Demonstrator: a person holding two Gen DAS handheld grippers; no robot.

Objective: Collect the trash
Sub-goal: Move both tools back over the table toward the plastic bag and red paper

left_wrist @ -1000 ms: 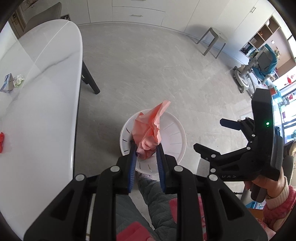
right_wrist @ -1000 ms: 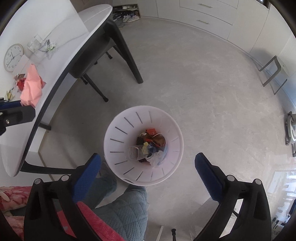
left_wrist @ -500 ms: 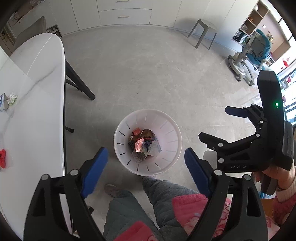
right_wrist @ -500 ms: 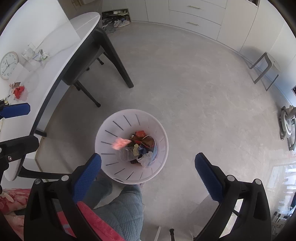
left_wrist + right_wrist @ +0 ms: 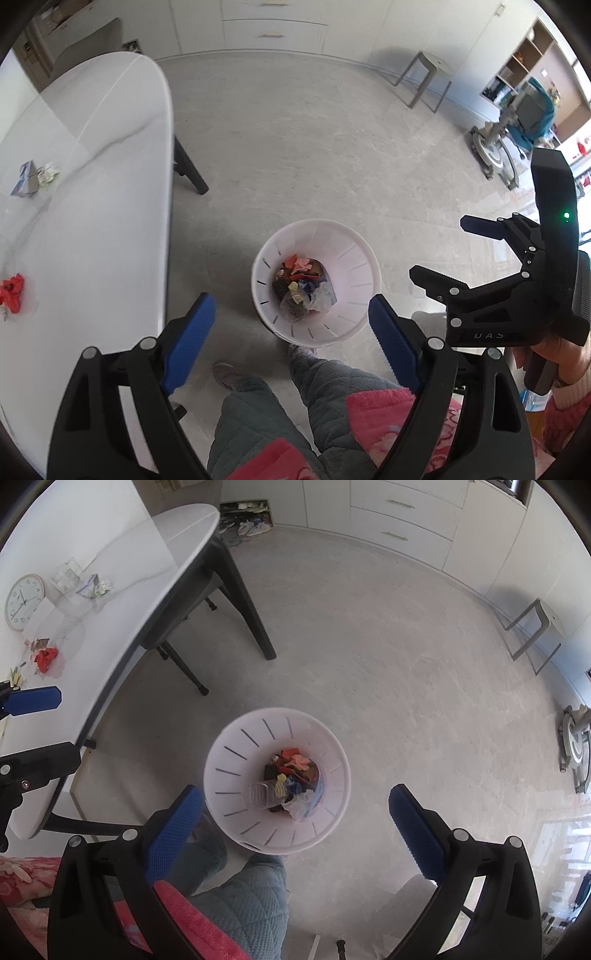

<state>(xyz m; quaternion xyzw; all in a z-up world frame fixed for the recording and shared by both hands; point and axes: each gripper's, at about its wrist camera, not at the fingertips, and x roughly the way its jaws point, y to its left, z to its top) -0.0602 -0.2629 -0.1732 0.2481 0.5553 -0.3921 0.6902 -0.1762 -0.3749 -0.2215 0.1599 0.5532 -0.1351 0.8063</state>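
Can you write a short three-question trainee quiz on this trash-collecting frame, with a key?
1. True or false: the left gripper holds a pink tissue.
2. Where is the clear plastic cup? A. on the table B. inside the white bin C. on the floor
3. Fill in: the red crumpled scrap lies on the white ____.

Key
1. False: its jaws stand open with nothing between them, and pink paper lies in the white bin.
2. B: it lies among the trash in the bin.
3. Table, near the wall clock; the right gripper is also open with nothing in it.
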